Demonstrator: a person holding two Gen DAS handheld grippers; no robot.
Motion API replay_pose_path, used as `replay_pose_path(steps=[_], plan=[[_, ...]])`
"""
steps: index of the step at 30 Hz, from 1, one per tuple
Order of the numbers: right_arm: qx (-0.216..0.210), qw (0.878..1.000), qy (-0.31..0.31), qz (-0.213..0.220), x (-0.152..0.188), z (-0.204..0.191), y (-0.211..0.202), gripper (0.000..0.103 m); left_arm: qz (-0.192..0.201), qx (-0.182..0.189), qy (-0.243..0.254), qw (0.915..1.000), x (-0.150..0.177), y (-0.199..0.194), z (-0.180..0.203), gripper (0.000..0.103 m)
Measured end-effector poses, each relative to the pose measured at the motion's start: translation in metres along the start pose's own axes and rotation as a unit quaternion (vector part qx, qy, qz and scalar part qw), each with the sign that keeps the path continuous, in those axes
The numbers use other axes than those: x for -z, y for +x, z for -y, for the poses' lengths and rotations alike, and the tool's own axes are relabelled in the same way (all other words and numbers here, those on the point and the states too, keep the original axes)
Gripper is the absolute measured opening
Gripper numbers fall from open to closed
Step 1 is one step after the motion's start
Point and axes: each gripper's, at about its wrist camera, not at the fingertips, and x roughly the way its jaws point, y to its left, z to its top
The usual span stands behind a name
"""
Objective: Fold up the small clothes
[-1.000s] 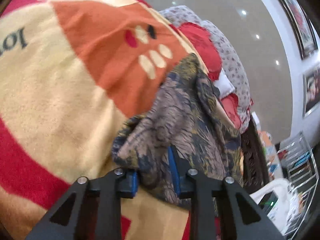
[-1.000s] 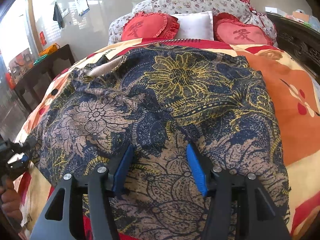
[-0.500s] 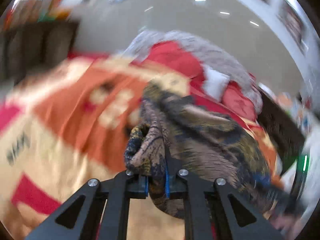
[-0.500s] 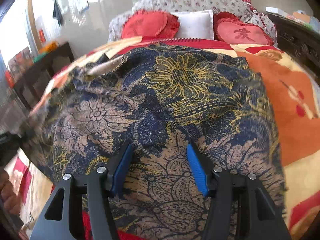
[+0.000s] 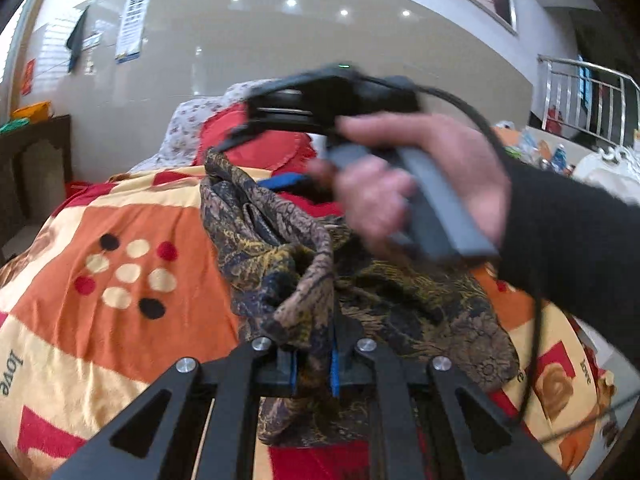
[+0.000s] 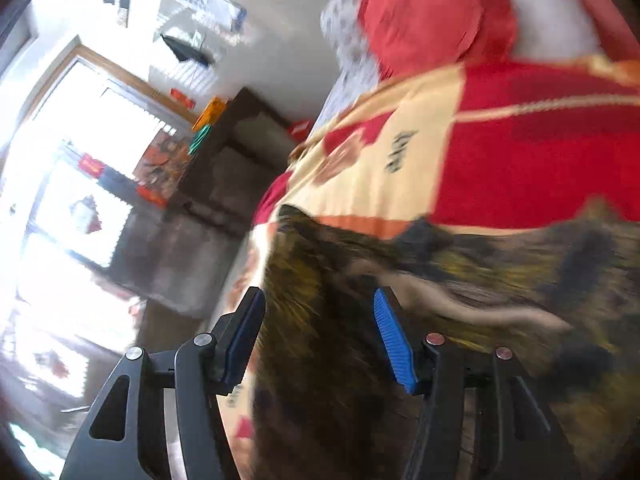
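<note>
Two grippers in view | left gripper [image 5: 313, 364]: jaws clenched on a bunched edge of the floral garment [image 5: 280, 264], lifted off the blanket [image 5: 120, 280] | right gripper [image 6: 320, 336]: jaws spread apart, hovering over the blurred garment's edge | right hand [image 5: 420, 184] grips its handle above the cloth.

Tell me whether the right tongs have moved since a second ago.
Yes. The right tongs have swung left: the red heart pillow, earlier straight ahead, now sits upper right, with the window in view.
</note>
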Motion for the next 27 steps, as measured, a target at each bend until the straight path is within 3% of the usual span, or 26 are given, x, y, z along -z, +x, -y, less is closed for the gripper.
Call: replay_pose_path(steps=[6, 9, 10, 11, 12, 13, 17, 20, 27], plan=[[0.043, 0.996, -0.061, -0.043, -0.014, -0.033, 0.01, 0.047, -0.003, 0.031, 0.031, 0.9991, -0.001, 0.002, 0.02, 0.011], [0.111, 0.986, -0.103, -0.063, -0.013, -0.042, 0.004, 0.047, -0.003, 0.045, 0.043, 0.998, -0.003, 0.002, 0.034, 0.011], [0.134, 0.982, -0.111, -0.07, -0.013, -0.041, 0.001, 0.038, -0.003, 0.051, 0.046, 0.9976, -0.003, 0.001, 0.041, 0.011], [0.148, 0.979, -0.115, -0.077, -0.012, -0.037, -0.005, 0.029, -0.001, 0.058, 0.051, 0.997, -0.004, 0.0, 0.048, 0.011], [0.156, 0.978, -0.112, -0.083, -0.013, -0.031, -0.011, 0.01, -0.001, 0.064, 0.054, 0.9965, -0.005, 0.0, 0.055, 0.011], [0.156, 0.979, -0.108, -0.081, -0.013, -0.025, -0.021, 0.007, -0.002, 0.071, 0.055, 0.9959, -0.007, 0.001, 0.061, 0.011], [0.175, 0.977, -0.112, -0.054, -0.013, -0.004, -0.074, 0.003, -0.009, 0.115, 0.07, 0.9909, -0.011, 0.005, 0.099, 0.008], [0.198, 0.973, -0.105, -0.045, -0.014, 0.017, -0.114, 0.003, -0.016, 0.16, 0.096, 0.9823, -0.01, 0.006, 0.142, 0.005], [0.264, 0.961, -0.066, -0.055, 0.005, 0.094, -0.19, 0.002, -0.067, 0.203, 0.11, 0.9707, 0.008, 0.041, 0.199, 0.005]])
